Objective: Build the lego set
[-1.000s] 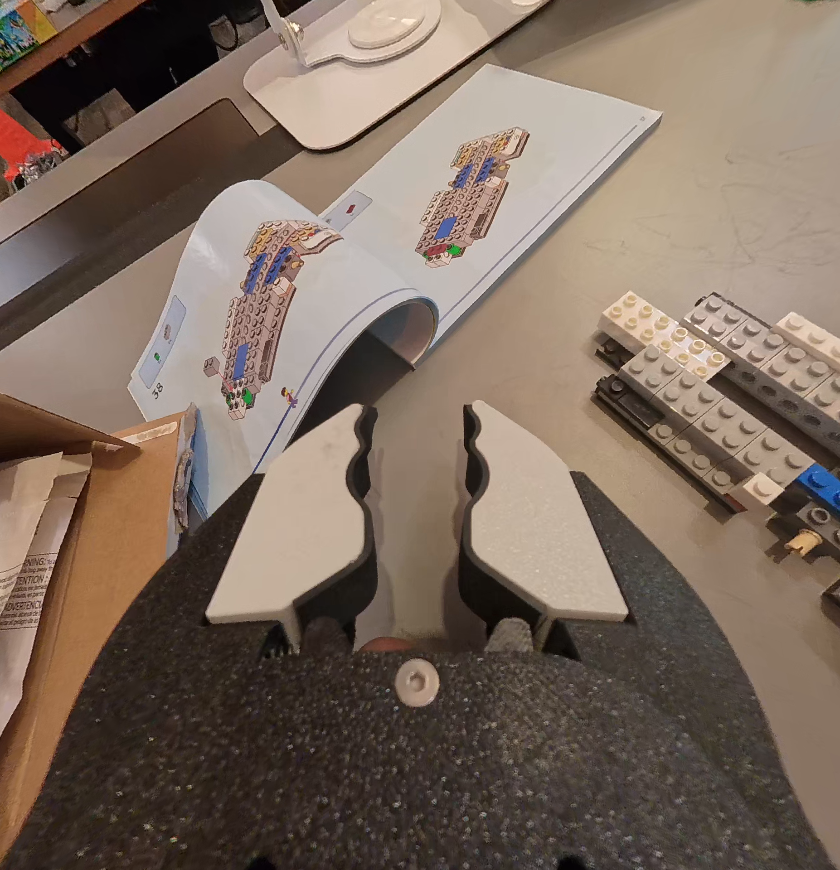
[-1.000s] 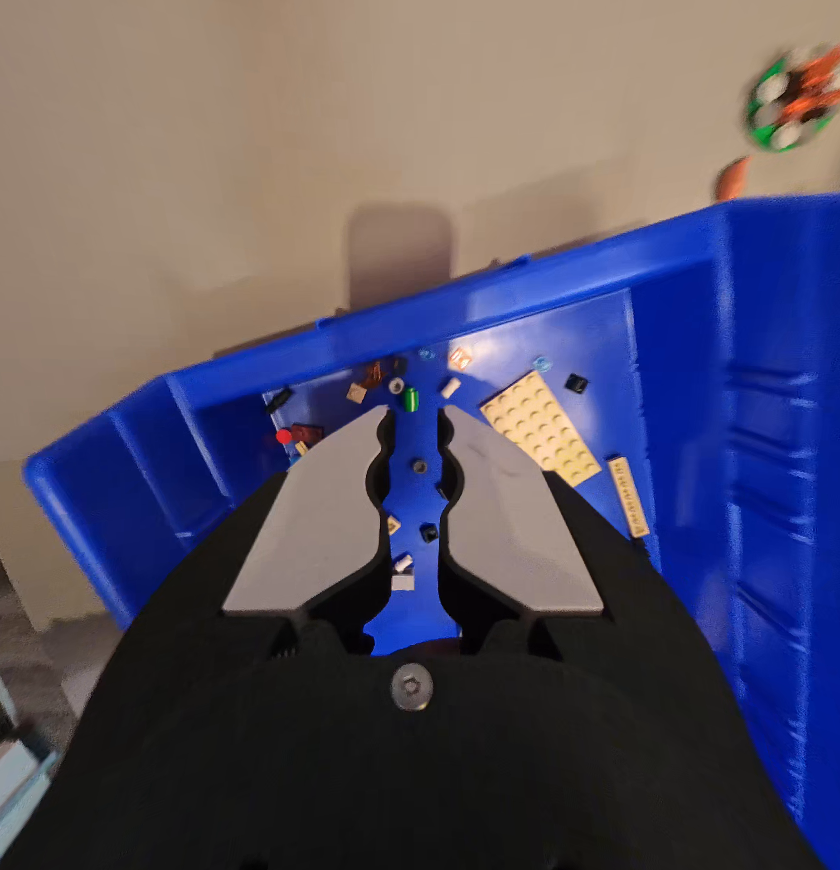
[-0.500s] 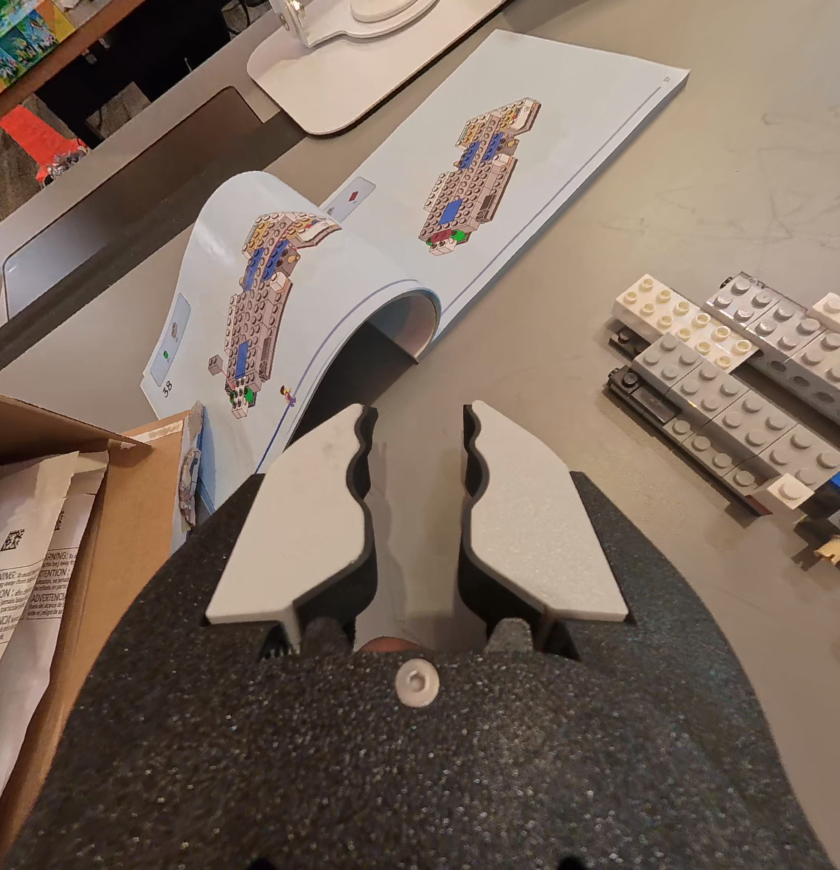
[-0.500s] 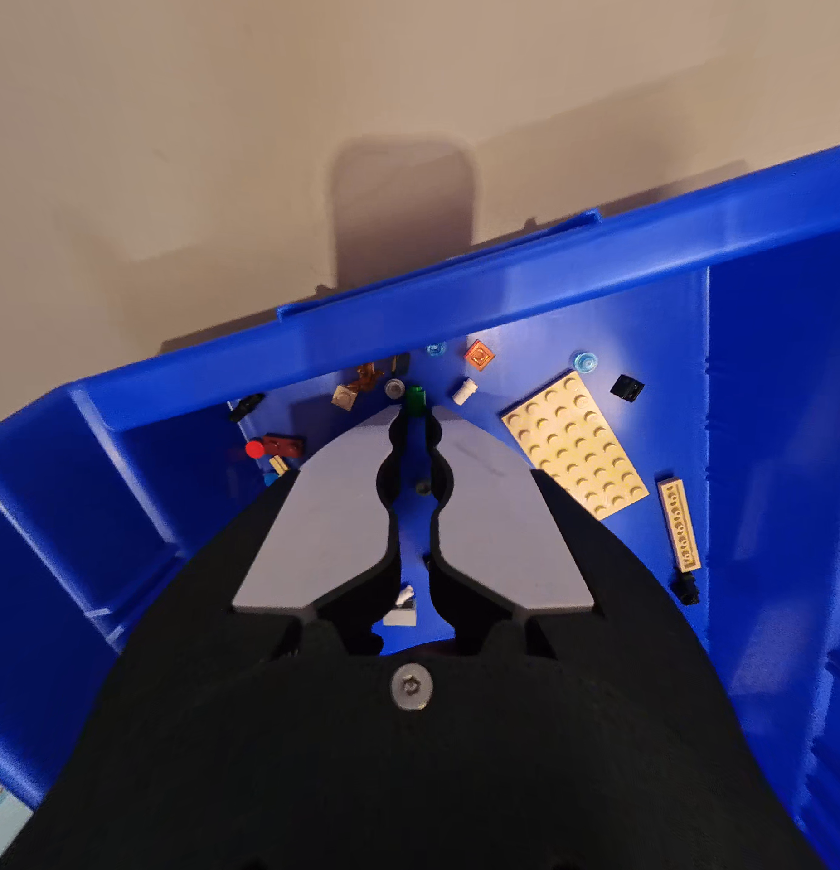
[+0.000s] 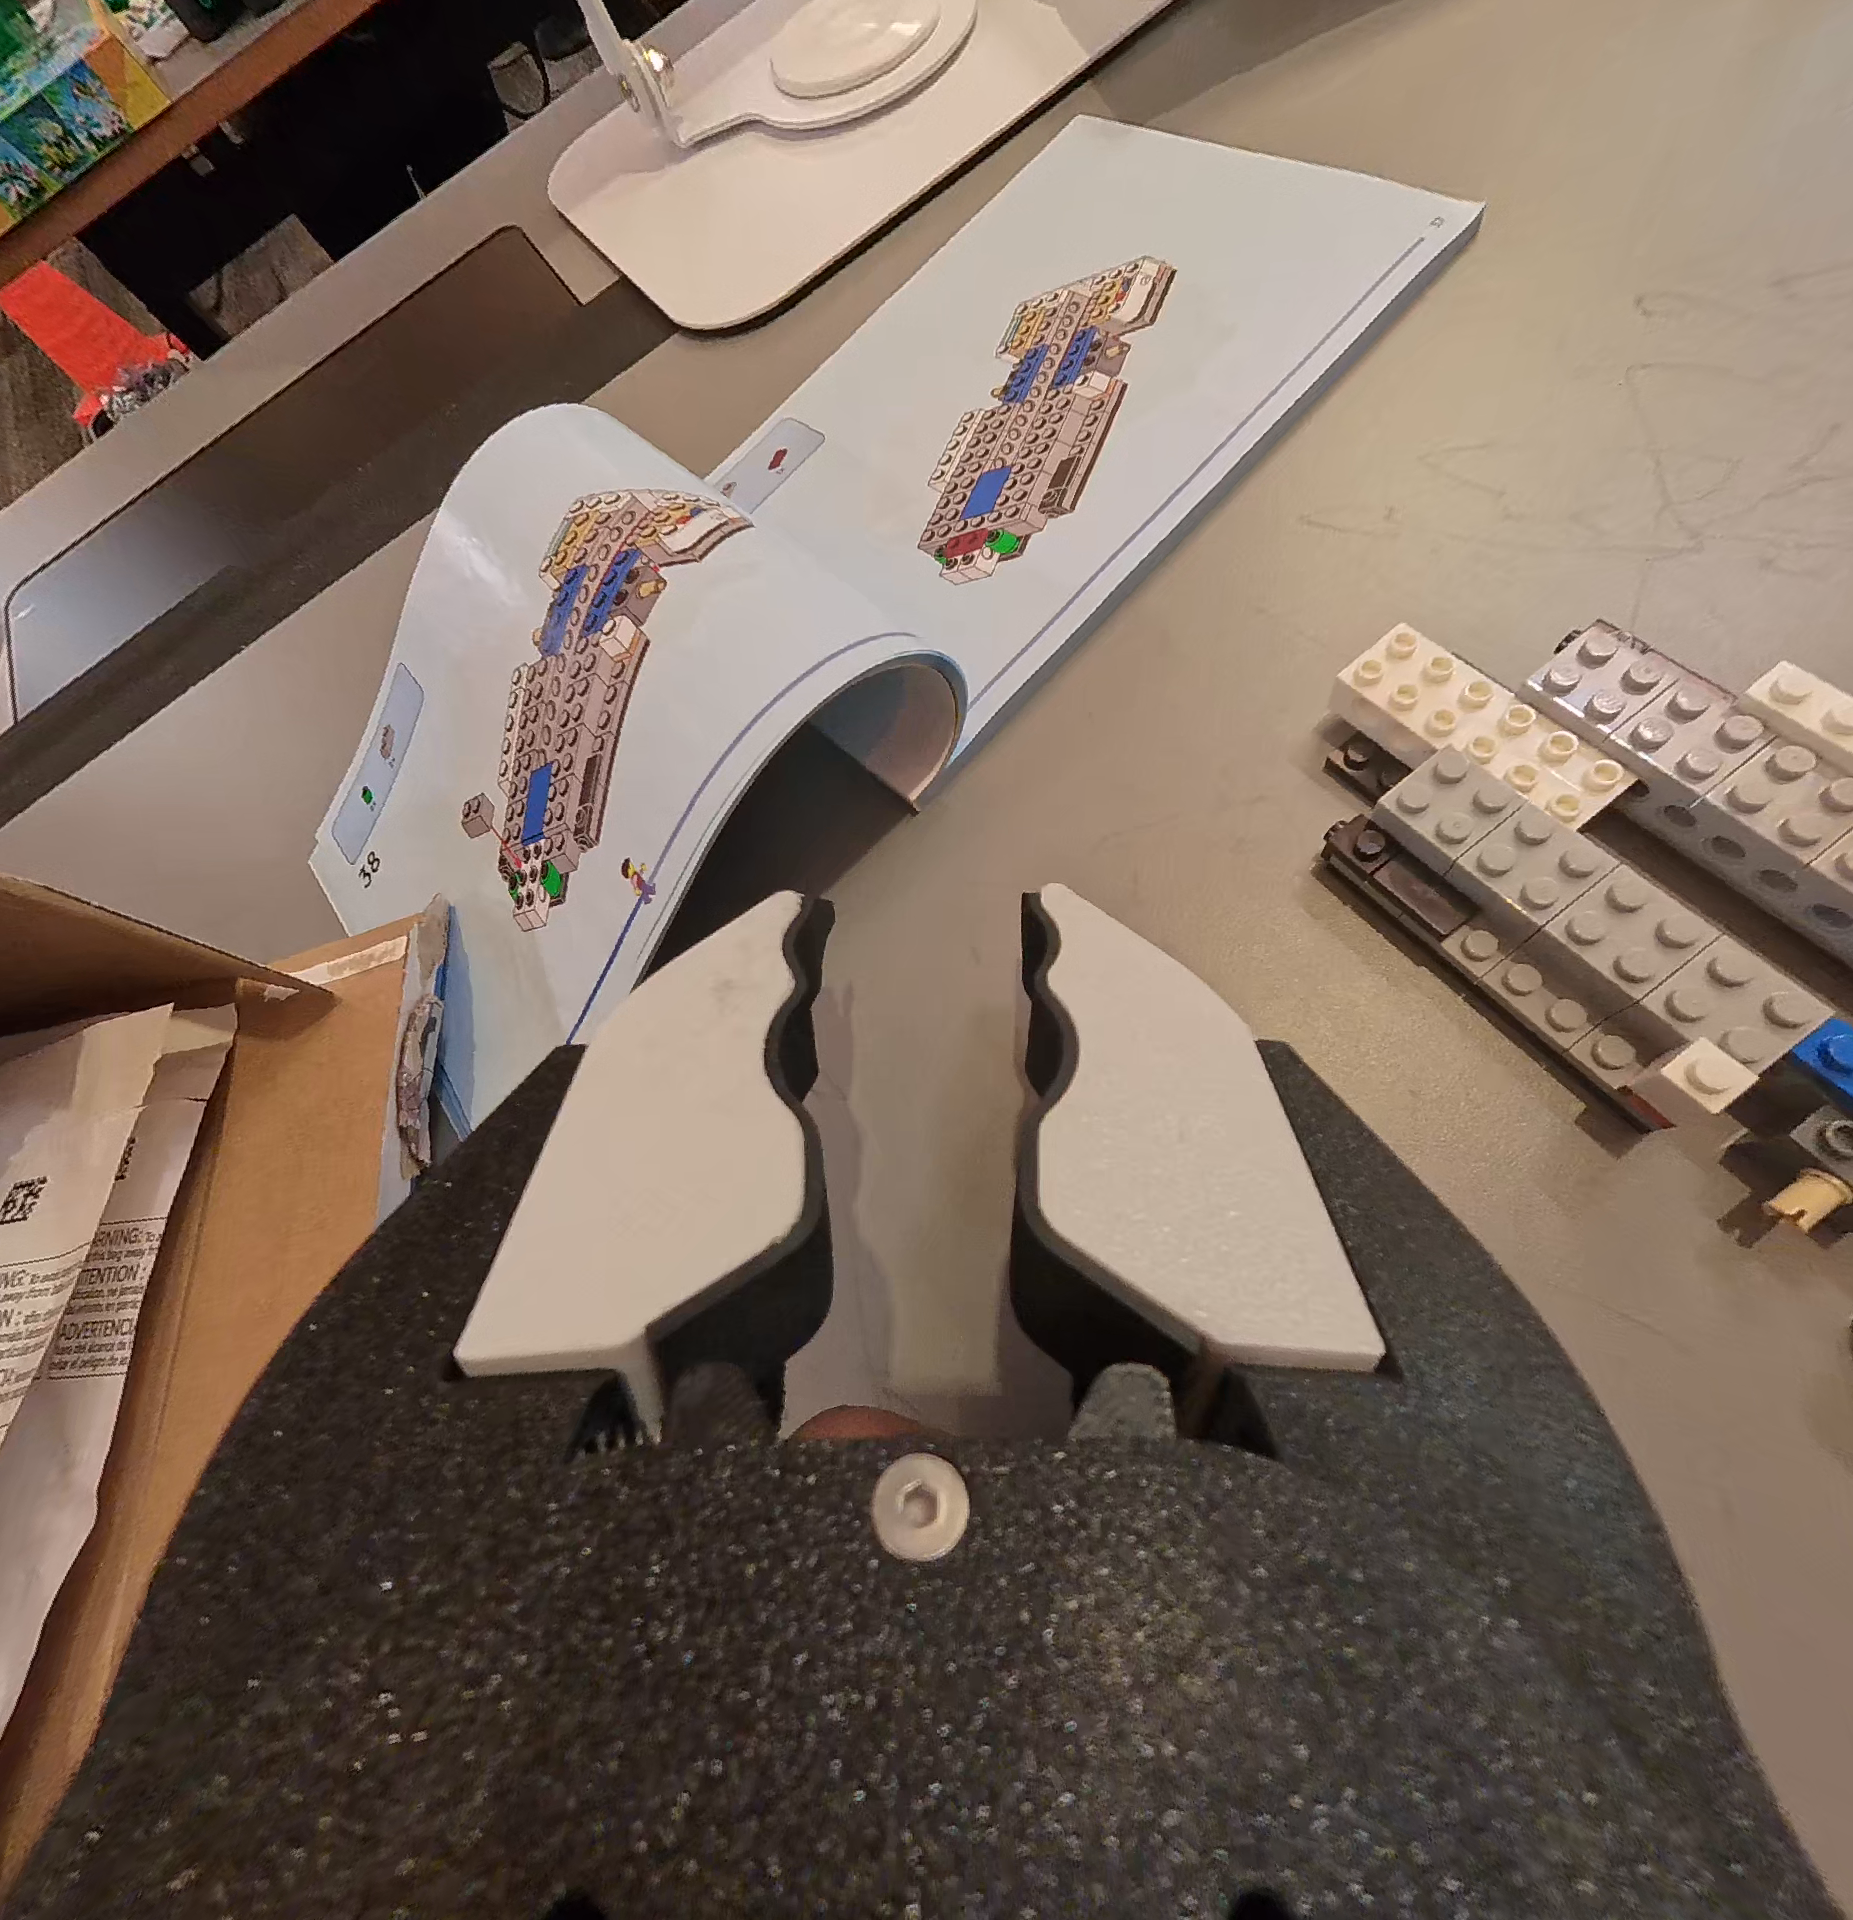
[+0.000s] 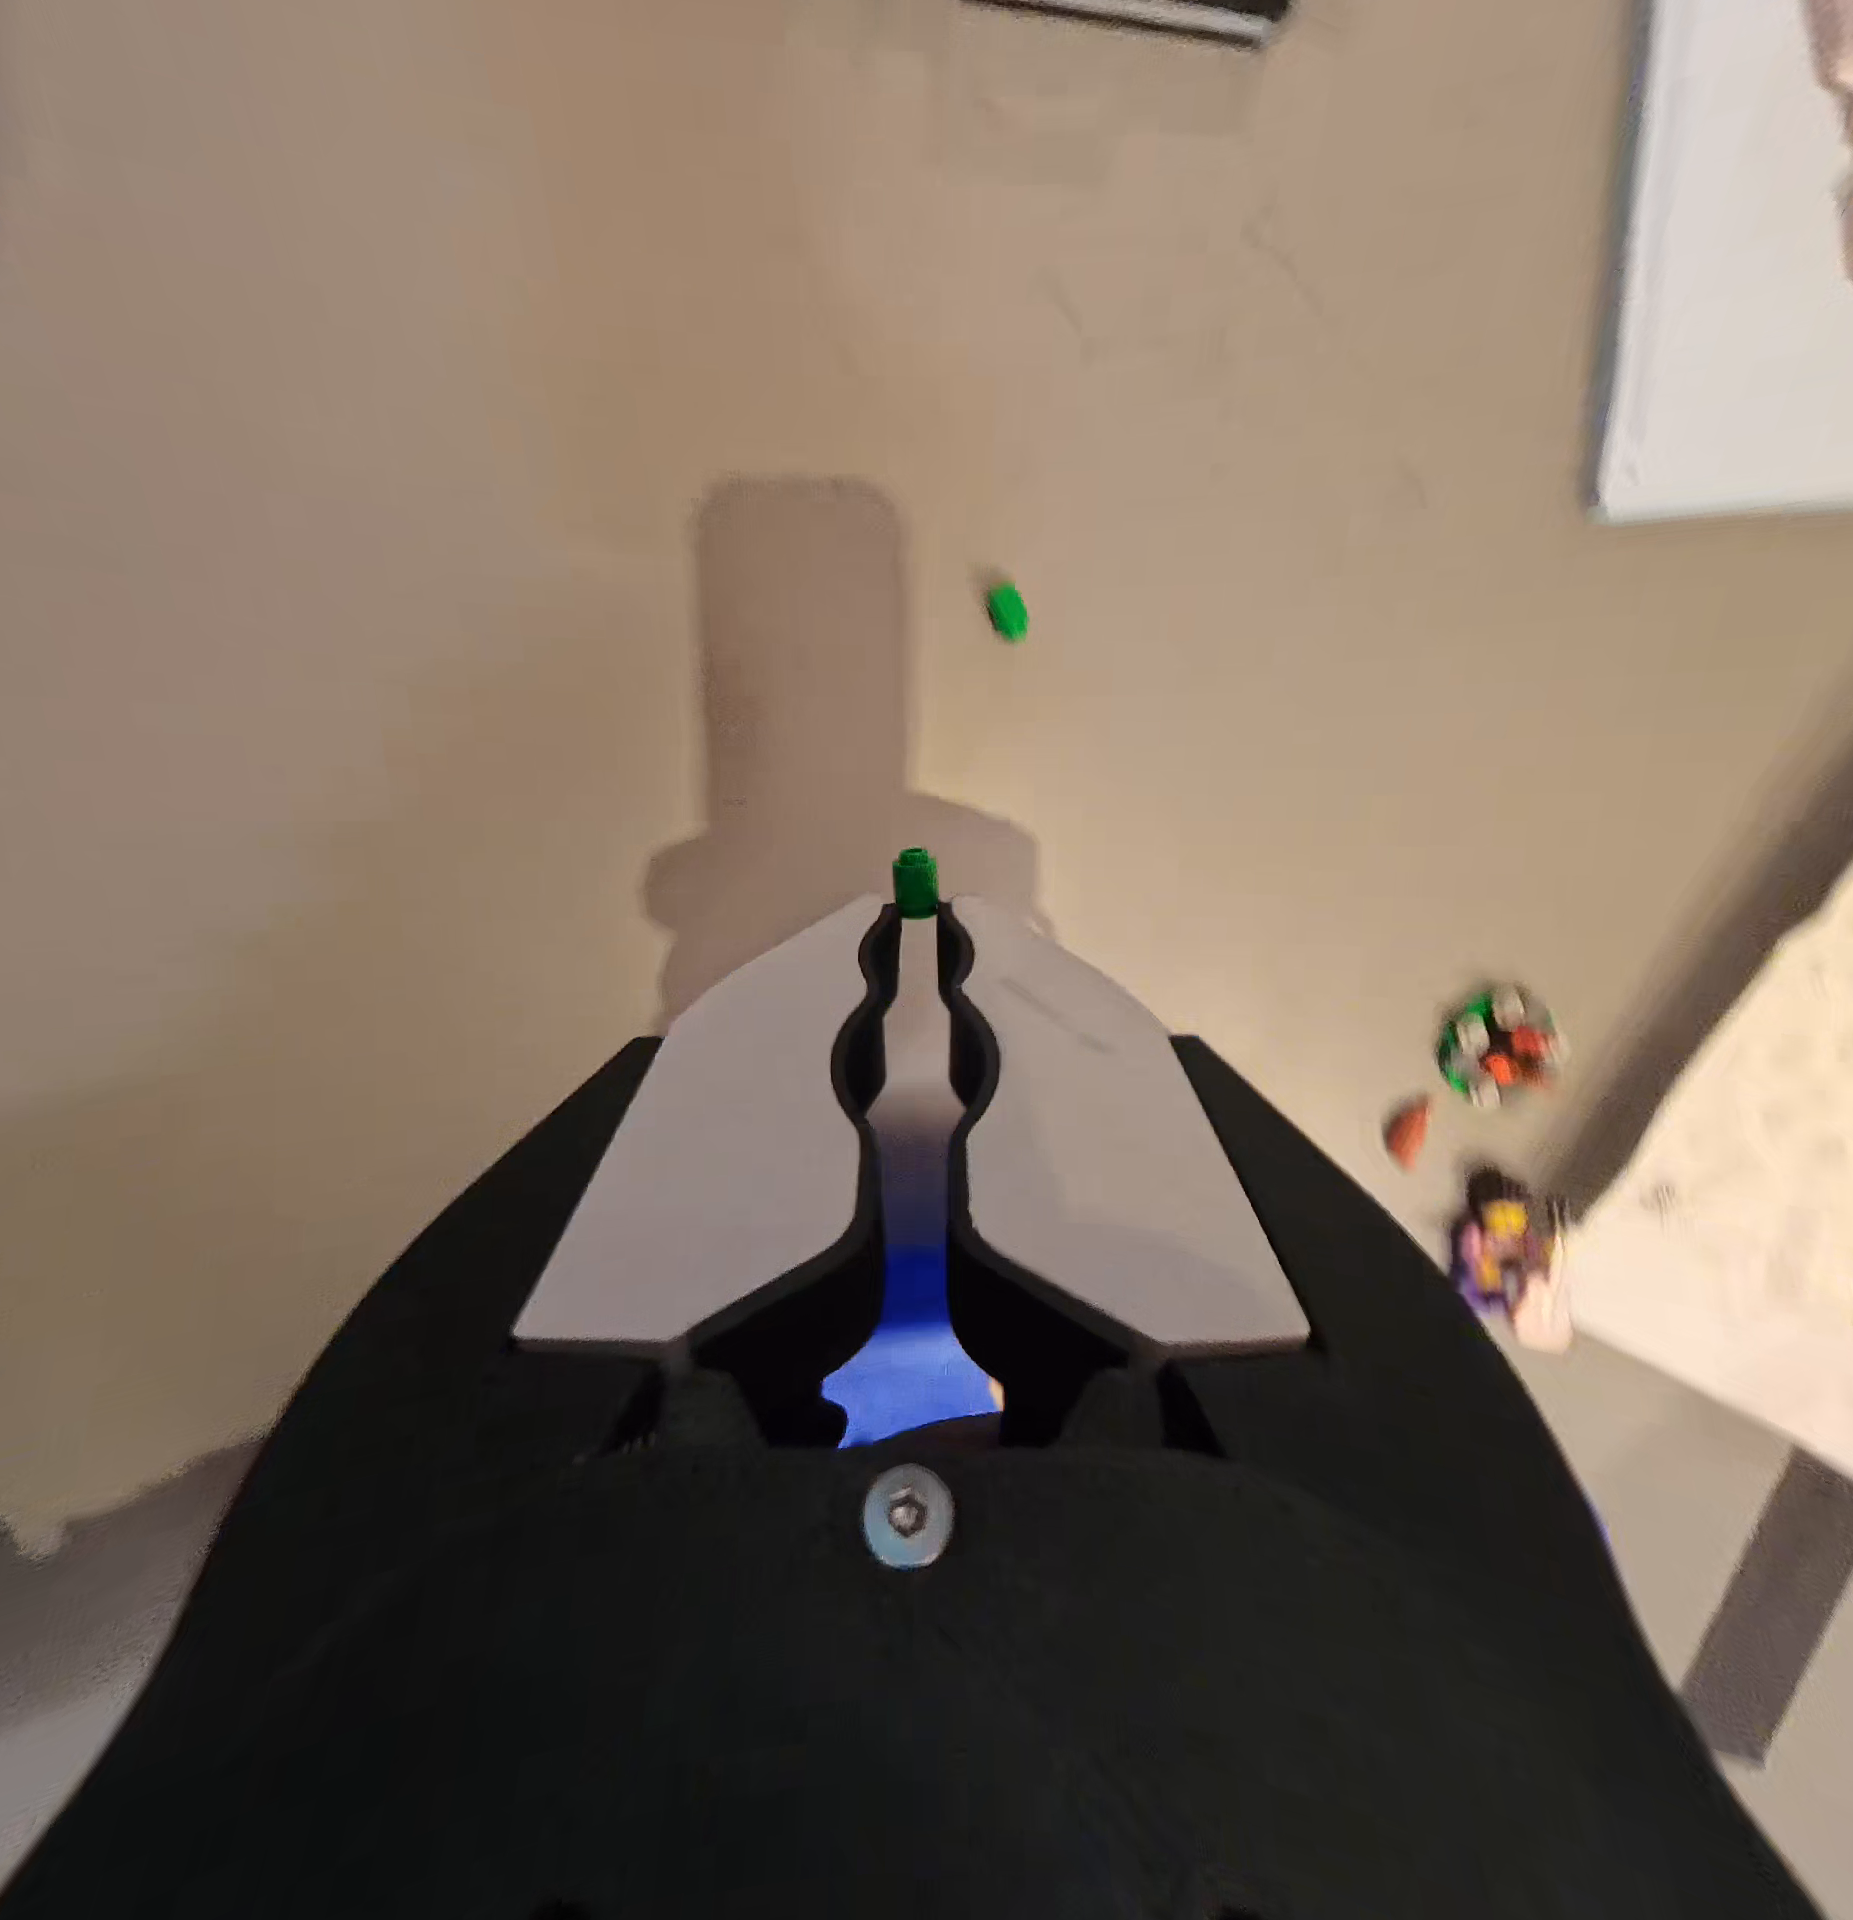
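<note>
Green round stud [image 6: 915, 884] pinched at right gripper [image 6: 914, 914] tips, base hidden; left gripper [image 5: 927, 914] gaping, bare.

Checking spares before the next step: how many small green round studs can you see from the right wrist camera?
2. One small green round stud is pinched at the right gripper's fingertips; another lies loose on the tan tabletop beyond. Others may be hidden.

Setting: hobby/office-type room w/ grey worktable [image 5: 1524, 436]. Evidence: open building-instruction booklet [image 5: 1161, 343], part-built toy-brick assembly [image 5: 1628, 862], cardboard box [image 5: 278, 1122] w/ paper parts bags [image 5: 39, 1226], white lamp base [image 5: 756, 197], toy boxes on wooden shelf [image 5: 49, 114].
</note>
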A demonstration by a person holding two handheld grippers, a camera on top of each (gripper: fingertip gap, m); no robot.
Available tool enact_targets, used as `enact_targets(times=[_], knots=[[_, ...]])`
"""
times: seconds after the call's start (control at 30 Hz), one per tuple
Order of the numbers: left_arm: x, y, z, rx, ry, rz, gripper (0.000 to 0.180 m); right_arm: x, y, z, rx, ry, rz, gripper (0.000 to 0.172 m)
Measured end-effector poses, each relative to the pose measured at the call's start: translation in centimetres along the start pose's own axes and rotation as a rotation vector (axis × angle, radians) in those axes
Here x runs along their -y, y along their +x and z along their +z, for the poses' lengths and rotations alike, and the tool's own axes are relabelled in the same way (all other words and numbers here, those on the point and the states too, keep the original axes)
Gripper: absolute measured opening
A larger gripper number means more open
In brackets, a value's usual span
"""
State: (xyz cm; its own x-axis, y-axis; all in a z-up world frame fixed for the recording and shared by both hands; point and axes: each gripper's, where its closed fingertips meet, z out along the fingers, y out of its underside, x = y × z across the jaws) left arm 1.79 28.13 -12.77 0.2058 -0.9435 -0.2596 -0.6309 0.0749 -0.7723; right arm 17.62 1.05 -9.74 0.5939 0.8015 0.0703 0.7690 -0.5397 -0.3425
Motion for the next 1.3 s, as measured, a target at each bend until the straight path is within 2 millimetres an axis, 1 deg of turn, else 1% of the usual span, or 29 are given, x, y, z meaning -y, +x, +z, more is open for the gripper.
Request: enact_targets(times=[0.07, 0.13, 0.2, 0.3, 0.43, 0.53, 0.6, 0.7, 0.77, 0.8, 0.87, 0.93, 1.0, 1.1, 1.17, 1.23, 1.3], knots=[[0.1, -0.1, -0.1, -0.002, 0.006, -0.007, 0.037, 1.6, -0.5, 2.4, 0.031, -0.021, -0.031, 0.007], [0.1, -0.1, -0.2, -0.004, 0.013, -0.015, 0.037, 2.3, -0.7, 4.3, 0.041, -0.053, -0.058, 0.007], [0.2, -0.1, -0.2, -0.008, 0.022, -0.022, 0.036, 2.4, -0.7, 5.6, 0.036, -0.081, -0.073, 0.007], [0.3, -0.1, -0.3, -0.019, 0.024, -0.032, 0.036, 1.9, -0.6, 6.7, 0.028, -0.114, -0.072, 0.007], [0.3, -0.1, -0.3, -0.027, 0.023, -0.038, 0.036, 1.8, -0.5, 6.7, 0.031, -0.098, -0.055, 0.009], [0.3, -0.1, -0.2, -0.027, 0.022, -0.038, 0.036, 1.7, -0.3, 6.2, 0.028, -0.079, -0.032, 0.017], [0.3, -0.1, -0.2, -0.026, 0.022, -0.036, 0.036, 1.7, 0.1, 5.0, 0.013, -0.048, -0.013, 0.019], [0.3, -0.1, -0.3, -0.024, 0.024, -0.039, 0.036, 0.9, 0.8, 1.8, -0.019, 0.016, 0.032, 0.018], [0.3, -0.2, -0.3, -0.022, 0.024, -0.04, 0.036, -0.5, 1.1, -0.9, -0.033, 0.055, 0.073, 0.017], [0.3, -0.2, -0.2, -0.021, 0.022, -0.039, 0.036, -1.6, 1.1, -2.1, -0.036, 0.06, 0.095, 0.016], [0.2, -0.1, -0.2, -0.02, 0.015, -0.033, 0.036, -4.7, 0.6, -4.1, -0.024, 0.03, 0.129, 0.016], [0.1, 0.0, 0.0, -0.017, 0.004, -0.023, 0.036, -8.0, -0.2, -5.0, 0.002, -0.022, 0.149, 0.016], [-0.1, 0.0, 0.1, -0.015, -0.012, -0.018, 0.036, -10.9, -1.8, -4.8, 0.081, -0.085, 0.177, 0.015], [-0.3, -0.1, 0.4, -0.008, -0.033, -0.02, 0.036, -13.4, -4.1, -3.6, 0.224, -0.174, 0.151, 0.015], [-0.4, -0.2, 0.5, -0.004, -0.046, -0.029, 0.036, -14.4, -4.9, -3.0, 0.309, -0.228, 0.146, 0.017], [-0.5, -0.4, 0.6, 0.004, -0.053, -0.035, 0.036, -14.8, -5.6, -2.6, 0.399, -0.264, 0.164, 0.018], [-0.5, -0.5, 0.6, 0.016, -0.054, -0.032, 0.036, -15.2, -5.7, -2.4, 0.433, -0.3, 0.163, 0.018]])
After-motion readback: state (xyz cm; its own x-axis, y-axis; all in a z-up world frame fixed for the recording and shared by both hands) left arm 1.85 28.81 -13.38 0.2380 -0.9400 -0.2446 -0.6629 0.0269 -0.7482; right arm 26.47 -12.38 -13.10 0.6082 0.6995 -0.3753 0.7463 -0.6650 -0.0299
